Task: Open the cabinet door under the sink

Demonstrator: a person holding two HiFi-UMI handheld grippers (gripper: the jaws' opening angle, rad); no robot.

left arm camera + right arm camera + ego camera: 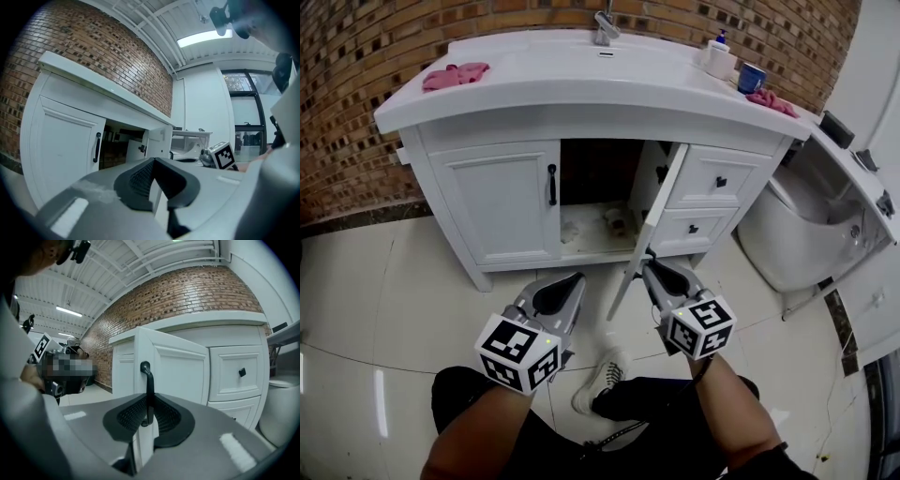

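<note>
The white vanity (pixel 581 127) under the sink has two doors. Its left door (pixel 502 202) is closed, with a black handle (pixel 551 185). The right door (pixel 654 211) stands swung out toward me, edge-on in the head view, and shows the dark inside (pixel 595 187). My right gripper (pixel 649 267) is shut on that door's black handle (pixel 148 380), which runs upright between the jaws (pixel 147 416). My left gripper (pixel 577 279) hangs to the left of the open door, over the floor, shut on nothing. In the left gripper view (pixel 153 161) the closed door (pixel 61 150) and open door (pixel 157 143) lie ahead.
Two drawers (pixel 712 183) sit right of the opening and a white toilet (pixel 806 225) stands further right. On the counter are pink cloths (pixel 455 75), a soap bottle (pixel 719 56) and a blue cup (pixel 751 77). Small items (pixel 614 220) lie inside. My shoe (pixel 600 375) is below.
</note>
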